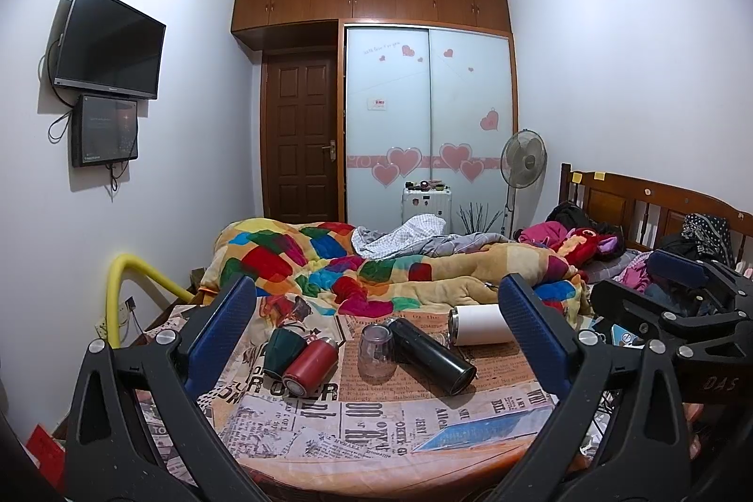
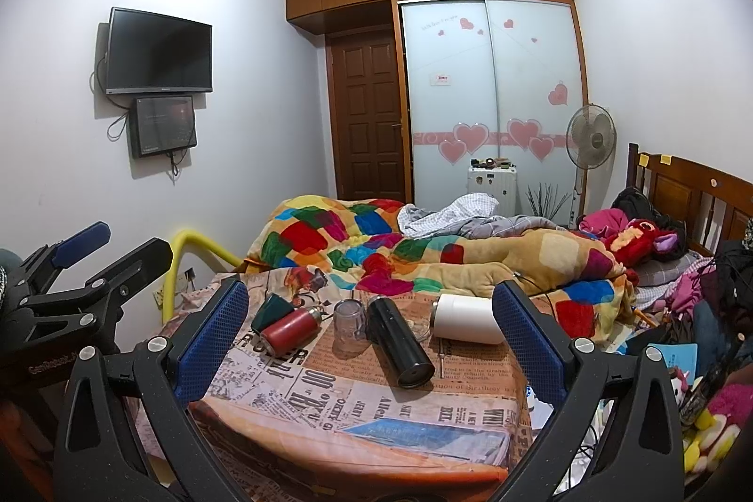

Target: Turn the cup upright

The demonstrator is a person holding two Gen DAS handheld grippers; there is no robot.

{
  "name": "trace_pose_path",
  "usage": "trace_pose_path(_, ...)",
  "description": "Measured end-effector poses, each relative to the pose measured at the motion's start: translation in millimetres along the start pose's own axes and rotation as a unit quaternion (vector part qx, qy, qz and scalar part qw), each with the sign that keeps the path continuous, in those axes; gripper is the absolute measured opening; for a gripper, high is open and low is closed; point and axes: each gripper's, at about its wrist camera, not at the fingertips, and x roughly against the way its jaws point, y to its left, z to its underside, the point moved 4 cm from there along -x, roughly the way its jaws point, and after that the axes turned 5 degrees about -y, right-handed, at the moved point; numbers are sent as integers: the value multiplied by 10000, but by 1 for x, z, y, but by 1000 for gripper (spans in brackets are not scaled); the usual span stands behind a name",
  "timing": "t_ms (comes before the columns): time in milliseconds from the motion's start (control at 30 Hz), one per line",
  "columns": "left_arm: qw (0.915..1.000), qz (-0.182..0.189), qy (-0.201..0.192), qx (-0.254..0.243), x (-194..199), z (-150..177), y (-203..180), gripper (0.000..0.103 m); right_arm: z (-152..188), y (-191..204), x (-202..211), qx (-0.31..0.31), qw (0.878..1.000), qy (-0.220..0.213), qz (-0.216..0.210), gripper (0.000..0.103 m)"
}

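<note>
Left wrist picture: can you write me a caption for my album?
Open left tool above a newspaper-print table where red, black and white cups lie tipped over.

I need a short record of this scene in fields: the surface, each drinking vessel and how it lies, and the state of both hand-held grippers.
surface: table with newspaper-print cloth
green cup: on its side, touching the red bottle
red bottle: on its side
clear cup: mouth down, beside the black flask
black flask: on its side
white tumbler: on its side
left hand-held gripper: open, holds nothing
right hand-held gripper: open, holds nothing
</note>
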Motion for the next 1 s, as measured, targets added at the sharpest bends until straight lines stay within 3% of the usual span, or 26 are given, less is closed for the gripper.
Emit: trace_pose_path(1000, 10000, -2, 6, 14, -2, 3, 2, 103, 1, 2, -1, -14, 10000, 9, -9, 103)
